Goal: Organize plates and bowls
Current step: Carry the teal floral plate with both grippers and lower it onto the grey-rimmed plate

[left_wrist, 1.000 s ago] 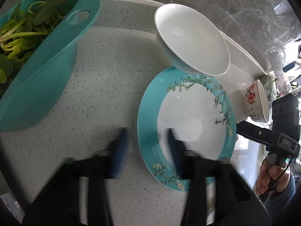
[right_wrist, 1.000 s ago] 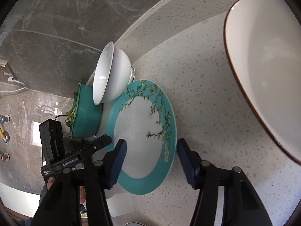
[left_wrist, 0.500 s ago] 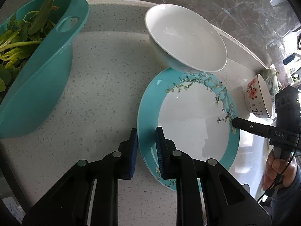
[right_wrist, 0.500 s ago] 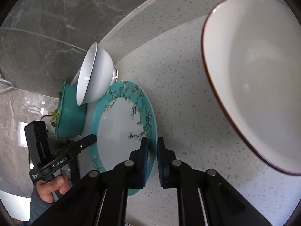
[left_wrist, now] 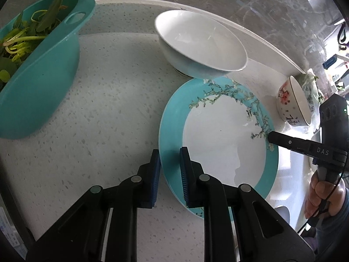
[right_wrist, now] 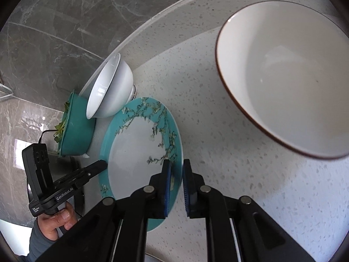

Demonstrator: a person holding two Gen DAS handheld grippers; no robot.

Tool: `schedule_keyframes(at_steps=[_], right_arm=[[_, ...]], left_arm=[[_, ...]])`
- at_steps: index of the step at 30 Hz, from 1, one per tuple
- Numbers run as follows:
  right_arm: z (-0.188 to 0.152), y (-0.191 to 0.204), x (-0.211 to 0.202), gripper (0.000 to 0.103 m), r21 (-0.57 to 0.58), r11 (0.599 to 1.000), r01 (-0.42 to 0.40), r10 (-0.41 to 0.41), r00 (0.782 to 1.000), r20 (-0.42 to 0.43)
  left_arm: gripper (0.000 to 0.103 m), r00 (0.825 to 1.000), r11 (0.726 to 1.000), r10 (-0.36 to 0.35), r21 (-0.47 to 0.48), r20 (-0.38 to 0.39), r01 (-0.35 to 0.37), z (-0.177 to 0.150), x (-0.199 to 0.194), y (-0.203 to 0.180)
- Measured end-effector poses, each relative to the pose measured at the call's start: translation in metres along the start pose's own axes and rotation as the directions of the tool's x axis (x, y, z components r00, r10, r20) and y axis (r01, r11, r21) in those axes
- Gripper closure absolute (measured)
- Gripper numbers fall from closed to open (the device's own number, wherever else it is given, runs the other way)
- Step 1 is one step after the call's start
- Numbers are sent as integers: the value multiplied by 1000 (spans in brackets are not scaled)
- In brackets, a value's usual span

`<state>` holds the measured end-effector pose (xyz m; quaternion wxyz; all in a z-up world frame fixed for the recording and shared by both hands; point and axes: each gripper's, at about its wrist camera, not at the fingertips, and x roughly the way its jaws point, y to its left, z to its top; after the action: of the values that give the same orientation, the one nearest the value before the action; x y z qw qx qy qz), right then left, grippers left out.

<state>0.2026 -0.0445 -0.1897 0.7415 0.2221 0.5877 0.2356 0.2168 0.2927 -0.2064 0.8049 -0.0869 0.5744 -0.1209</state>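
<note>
Kitchen, speckled countertop [left_wrist: 113,100], greens (in basin) [left_wrist: 24,32]

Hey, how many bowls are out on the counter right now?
4. A plain white bowl behind the teal-rimmed floral plate, a teal plastic bowl of greens at left, a small red-flowered bowl at right, and a brown-rimmed white bowl. Others may be hidden.

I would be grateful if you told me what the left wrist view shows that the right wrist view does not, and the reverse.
Only the left wrist view shows the small floral bowl at the right edge and the handle hole of the teal basin holding greens.

Only the right wrist view shows the large brown-rimmed bowl, empty, at upper right.

Both show the teal floral plate on the speckled counter, the white bowl beside it, and the left gripper and right gripper each shut on opposite edges of the plate's rim.
</note>
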Motion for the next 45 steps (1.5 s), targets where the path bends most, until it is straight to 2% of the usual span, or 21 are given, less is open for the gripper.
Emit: schedule_keyframes(at_steps=[8, 14, 19, 26, 36, 45], right_arm=[[-7, 4, -11, 90, -14, 1000, 16, -16, 1000, 13], [-25, 16, -40, 90, -47, 999, 20, -18, 999, 43], [-60, 20, -77, 90, -52, 998, 18, -15, 997, 70], [-117, 13, -109, 90, -17, 999, 48, -47, 996, 82], [-166, -7, -124, 90, 24, 997, 74, -76, 995, 59], [-191, -19, -113, 89, 13, 993, 116, -116, 993, 21]], left_arm=[[88, 1000, 1000, -21, -10, 15, 21, -14, -11, -7], [88, 998, 999, -42, 8, 52, 41, -37, -44, -23], [88, 996, 997, -69, 47, 61, 66, -71, -73, -47], [88, 995, 990, -95, 106, 21, 92, -125, -92, -76], [88, 997, 980, -72, 184, -28, 76, -193, -101, -94], [88, 998, 974, 6, 226, -62, 8, -233, -82, -100]])
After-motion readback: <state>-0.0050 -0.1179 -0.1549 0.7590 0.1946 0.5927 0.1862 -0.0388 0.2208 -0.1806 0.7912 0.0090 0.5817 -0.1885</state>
